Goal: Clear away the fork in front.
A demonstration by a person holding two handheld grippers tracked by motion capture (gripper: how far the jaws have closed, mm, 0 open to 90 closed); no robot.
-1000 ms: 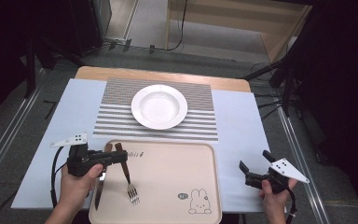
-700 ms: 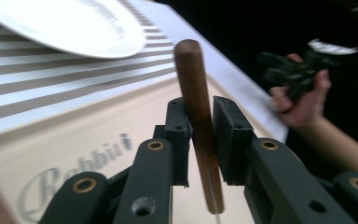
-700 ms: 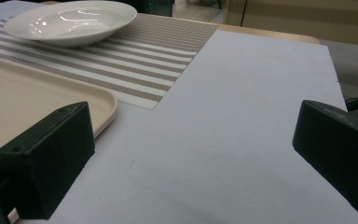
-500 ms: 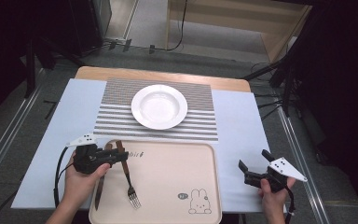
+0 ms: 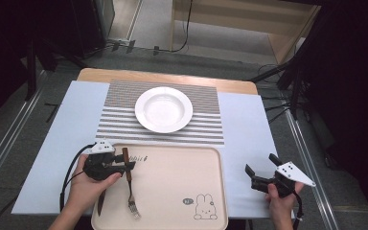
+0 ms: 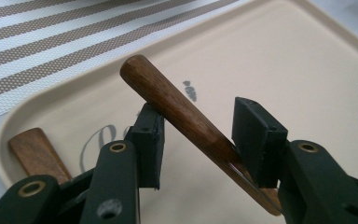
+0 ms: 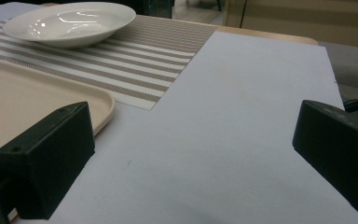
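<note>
A fork with a wooden handle point(image 5: 126, 165) lies in the left part of the beige tray point(image 5: 172, 163), tines toward the near edge. My left gripper point(image 5: 127, 165) straddles that handle point(image 6: 186, 114). Its jaws have just been opening: the handle leans against one pad while the other pad point(image 6: 256, 135) stands off it. A second wooden handle point(image 6: 37, 154) lies on the tray beside it. My right gripper point(image 5: 261, 164) rests open over the white mat at the right, with nothing between its jaws point(image 7: 191, 149).
A white deep plate point(image 5: 163, 109) sits on a striped placemat point(image 5: 120, 120) beyond the tray; the right gripper view shows the plate point(image 7: 70, 23) and the tray's corner point(image 7: 93, 100). A rabbit drawing point(image 5: 203, 206) marks the tray's near right. Cables and dark stands surround the table.
The left hand has sunk a little toward the tray, the fork has come down with it, and the jaws have spread apart around the handle. The right hand has kept still.
</note>
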